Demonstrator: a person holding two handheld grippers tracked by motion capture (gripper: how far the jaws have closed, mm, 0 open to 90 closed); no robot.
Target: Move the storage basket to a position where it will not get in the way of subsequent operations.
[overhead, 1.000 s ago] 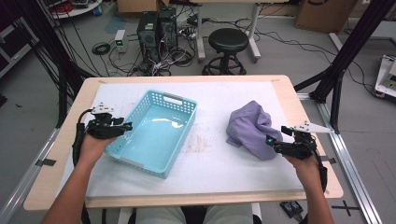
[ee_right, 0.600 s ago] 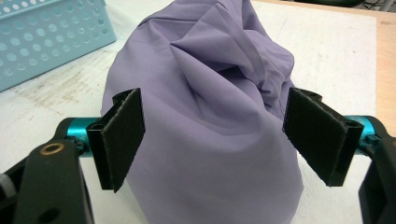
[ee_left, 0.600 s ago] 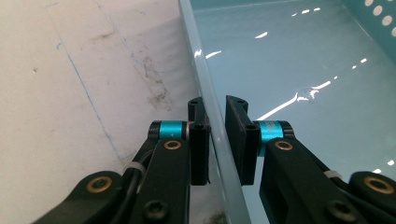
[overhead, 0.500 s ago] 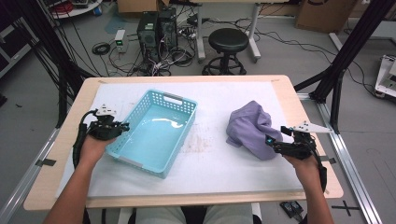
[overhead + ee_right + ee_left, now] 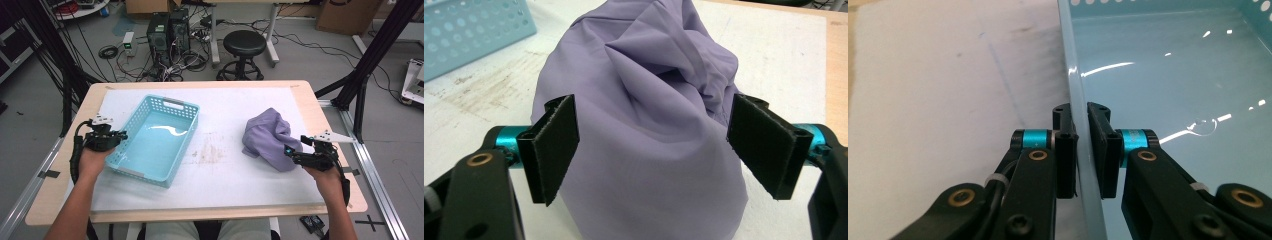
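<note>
Basket pinned, cloth not yet gripped

Left gripper (image 5: 1082, 150) has just closed, clamping the basket (image 5: 155, 137) wall; right gripper (image 5: 651, 150) gapes wide around the purple cloth (image 5: 644, 115), centre-frame. Loose folds may slip a shallow pinch.

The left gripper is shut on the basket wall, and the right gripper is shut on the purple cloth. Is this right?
Not quite. In the right gripper view, the right gripper is open around the purple cloth. The left gripper is indeed shut on the basket wall.

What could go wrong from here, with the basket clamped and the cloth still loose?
1. The left hand-held gripper pinches only the thin wall of the basket; a pull could flex it or slip off.
2. The right hand-held gripper stands open around the purple cloth; closing may catch only a surface fold, so the bundle could unravel.
</note>
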